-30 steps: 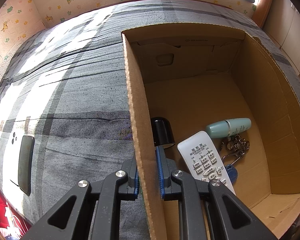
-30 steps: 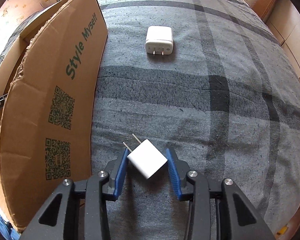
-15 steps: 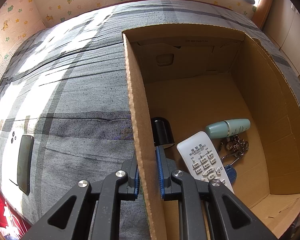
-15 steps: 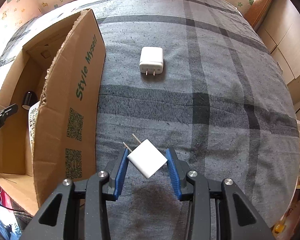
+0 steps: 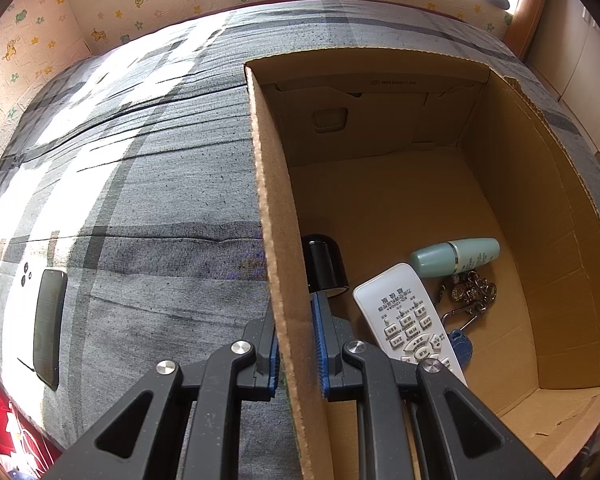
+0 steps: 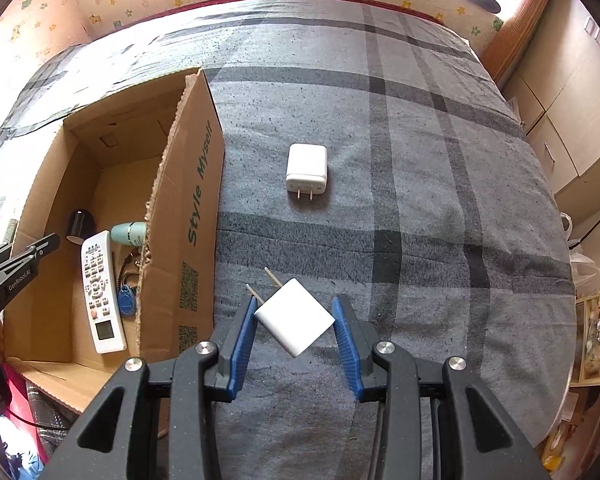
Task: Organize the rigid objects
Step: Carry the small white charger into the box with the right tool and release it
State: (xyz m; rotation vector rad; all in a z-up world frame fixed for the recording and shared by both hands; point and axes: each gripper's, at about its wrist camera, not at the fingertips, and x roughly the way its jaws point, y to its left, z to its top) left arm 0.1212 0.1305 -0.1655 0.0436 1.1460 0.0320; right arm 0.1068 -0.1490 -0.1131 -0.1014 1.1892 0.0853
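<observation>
Cardboard box (image 5: 380, 200) stood on the grey plaid bed (image 6: 420, 160), its side wall pinched by the closed left hand-held gripper (image 5: 296, 344). Inside lay a remote (image 5: 408, 316), bottle (image 5: 456, 257) and keys (image 5: 468, 292). Right hand-held gripper (image 6: 294, 328) clamped a white charger (image 6: 295, 321) above the bed; another charger (image 6: 307, 168) lay beyond.

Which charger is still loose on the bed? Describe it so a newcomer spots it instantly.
Start at the open cardboard box on the grey plaid bed. Just right of its printed wall, a white charger lies flat on the fabric, prongs toward the camera. The other charger is pinched, tilted, in the right gripper; this one lies alone, touching nothing.
</observation>
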